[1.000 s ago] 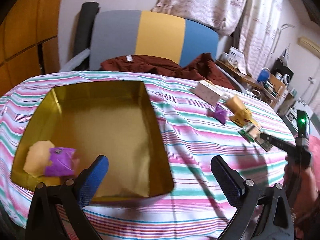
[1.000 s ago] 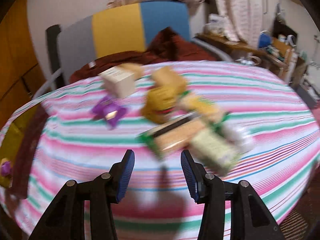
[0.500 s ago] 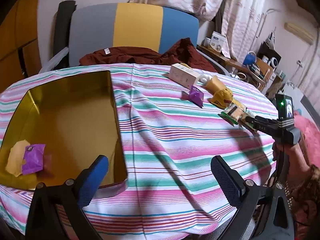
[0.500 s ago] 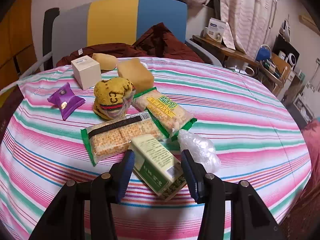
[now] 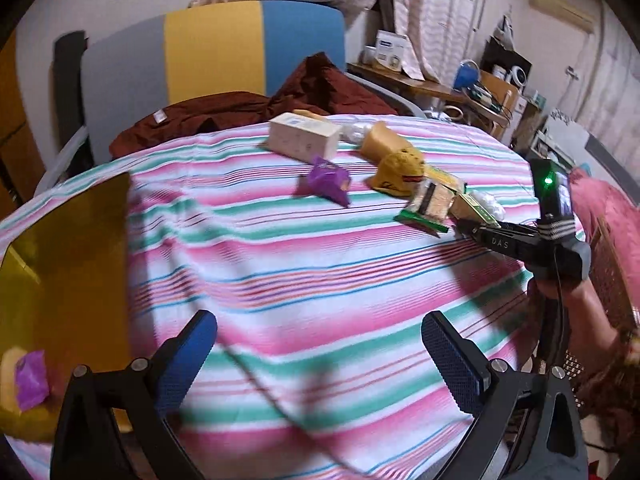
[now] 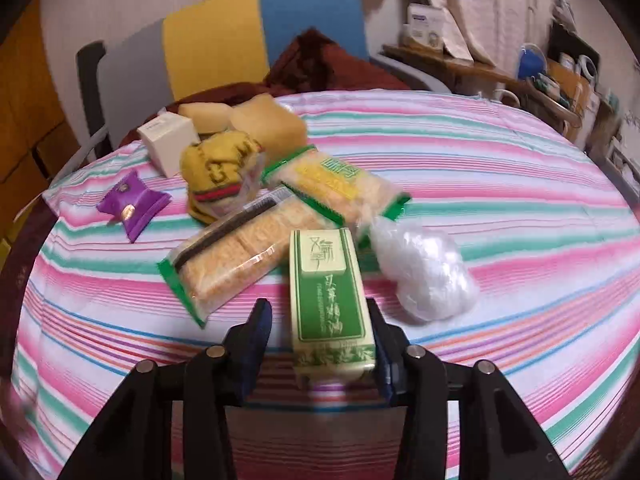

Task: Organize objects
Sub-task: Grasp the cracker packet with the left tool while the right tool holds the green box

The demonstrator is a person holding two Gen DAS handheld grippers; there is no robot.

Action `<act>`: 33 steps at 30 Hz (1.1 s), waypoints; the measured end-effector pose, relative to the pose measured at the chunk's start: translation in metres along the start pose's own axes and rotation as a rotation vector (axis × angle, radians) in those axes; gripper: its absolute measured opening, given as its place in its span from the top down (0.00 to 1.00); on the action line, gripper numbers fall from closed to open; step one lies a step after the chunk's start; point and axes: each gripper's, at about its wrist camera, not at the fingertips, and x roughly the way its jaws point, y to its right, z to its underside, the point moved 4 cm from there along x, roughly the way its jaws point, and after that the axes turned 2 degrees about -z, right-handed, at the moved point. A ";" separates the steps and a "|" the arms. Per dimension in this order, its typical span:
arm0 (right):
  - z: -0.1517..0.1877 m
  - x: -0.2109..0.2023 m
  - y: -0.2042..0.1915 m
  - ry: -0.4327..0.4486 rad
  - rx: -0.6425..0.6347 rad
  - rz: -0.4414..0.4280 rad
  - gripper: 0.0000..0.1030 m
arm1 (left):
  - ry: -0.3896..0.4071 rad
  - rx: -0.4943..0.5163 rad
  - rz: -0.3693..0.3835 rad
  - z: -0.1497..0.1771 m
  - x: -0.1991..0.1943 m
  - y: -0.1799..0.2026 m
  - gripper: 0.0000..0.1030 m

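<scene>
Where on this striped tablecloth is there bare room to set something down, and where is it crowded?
Bare: the wide stretch of tablecloth between the gold tray and the snack cluster, and the far right side beyond the plastic bag. Crowded: around the green box, cracker packs, yellow cloth and white box.

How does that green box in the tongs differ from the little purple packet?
The green box is a stiff, long rectangle; the purple packet is a small soft pillow wrapper. The box sits between the closing right gripper; the packet lies free. Both rest on the striped cloth.
</scene>
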 end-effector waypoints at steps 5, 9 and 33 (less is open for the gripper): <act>0.005 -0.004 0.021 0.070 0.208 -0.101 0.71 | 0.006 0.082 0.012 -0.016 0.024 0.029 0.00; 0.004 -0.005 0.018 0.097 0.216 -0.088 0.71 | 0.037 0.168 0.028 -0.031 0.045 0.059 0.00; 0.009 -0.008 0.036 0.170 0.300 -0.052 0.71 | -0.070 0.256 0.176 -0.066 0.154 0.118 0.44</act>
